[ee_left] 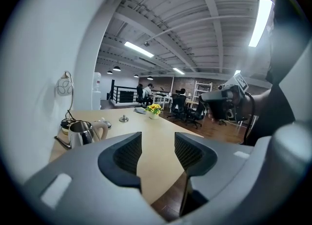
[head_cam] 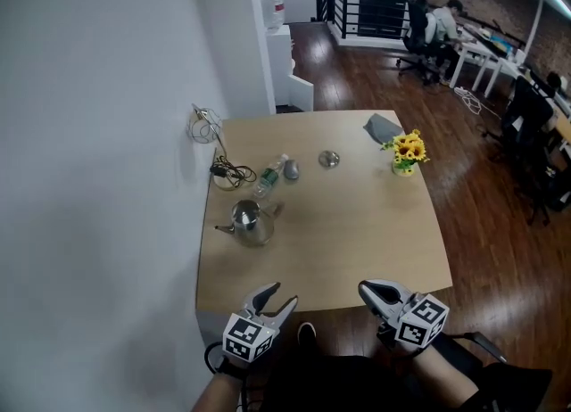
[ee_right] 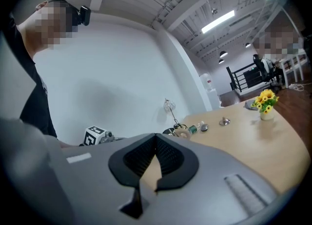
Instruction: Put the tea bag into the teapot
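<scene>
The left claw [head_cam: 276,298] was held released at the near edge of the surface [head_cam: 357,241], its jaws apart and nothing between them. The right claw [head_cam: 378,292] was clenched on nothing, its tips met, at the same edge. The task was judged to be at its opening step, with no tea bag yet taken up. The steel teapot [head_cam: 251,222], seemingly lidless, was set well ahead of the left claw, toward the wall side. Its lid [head_cam: 329,159] was laid apart, farther back. Beyond the teapot, a plastic bottle [head_cam: 268,177] and a small grey object [head_cam: 291,169] were seen side by side. Whether that object was the tea bag could not be told. A long reach across the surface was judged to be called for next.
</scene>
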The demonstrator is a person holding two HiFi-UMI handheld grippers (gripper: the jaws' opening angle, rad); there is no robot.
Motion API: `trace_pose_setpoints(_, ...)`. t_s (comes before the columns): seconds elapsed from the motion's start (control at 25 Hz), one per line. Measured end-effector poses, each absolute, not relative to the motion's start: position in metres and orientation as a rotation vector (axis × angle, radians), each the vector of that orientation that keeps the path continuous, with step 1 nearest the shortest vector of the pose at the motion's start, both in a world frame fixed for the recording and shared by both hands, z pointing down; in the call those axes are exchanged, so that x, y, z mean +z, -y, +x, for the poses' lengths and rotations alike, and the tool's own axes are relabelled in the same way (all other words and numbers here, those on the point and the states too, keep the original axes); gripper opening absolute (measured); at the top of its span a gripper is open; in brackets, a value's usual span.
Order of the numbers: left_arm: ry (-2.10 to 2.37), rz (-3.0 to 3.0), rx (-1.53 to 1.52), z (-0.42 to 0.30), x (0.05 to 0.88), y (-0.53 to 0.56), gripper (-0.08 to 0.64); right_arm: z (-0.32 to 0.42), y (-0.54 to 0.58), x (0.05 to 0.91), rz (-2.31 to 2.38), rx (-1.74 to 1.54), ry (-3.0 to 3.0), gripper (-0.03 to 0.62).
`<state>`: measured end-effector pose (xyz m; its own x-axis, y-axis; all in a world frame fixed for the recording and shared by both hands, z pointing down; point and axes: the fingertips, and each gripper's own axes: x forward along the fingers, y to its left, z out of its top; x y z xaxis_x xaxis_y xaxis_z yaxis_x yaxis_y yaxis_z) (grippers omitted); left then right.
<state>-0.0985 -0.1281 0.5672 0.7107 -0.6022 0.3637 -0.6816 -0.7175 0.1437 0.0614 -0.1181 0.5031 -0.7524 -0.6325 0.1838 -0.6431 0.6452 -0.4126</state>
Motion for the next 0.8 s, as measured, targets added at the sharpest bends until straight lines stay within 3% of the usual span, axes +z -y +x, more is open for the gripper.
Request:
trace_pose_setpoints(0.48, 1.031, 2.632, 0.466, -0.039, 0.567, -0.045, 0.207, 0.13, -0.054, 0.535, 1.045, 0.781, 2.764, 0.008)
trace_pose_setpoints(0.8, 0.993, 2.629, 0.494, -0.024, 0.562, -0.1, 0.207, 0.139, -0.095, 0.529, 1.056, 0.757, 2.77, 0.008)
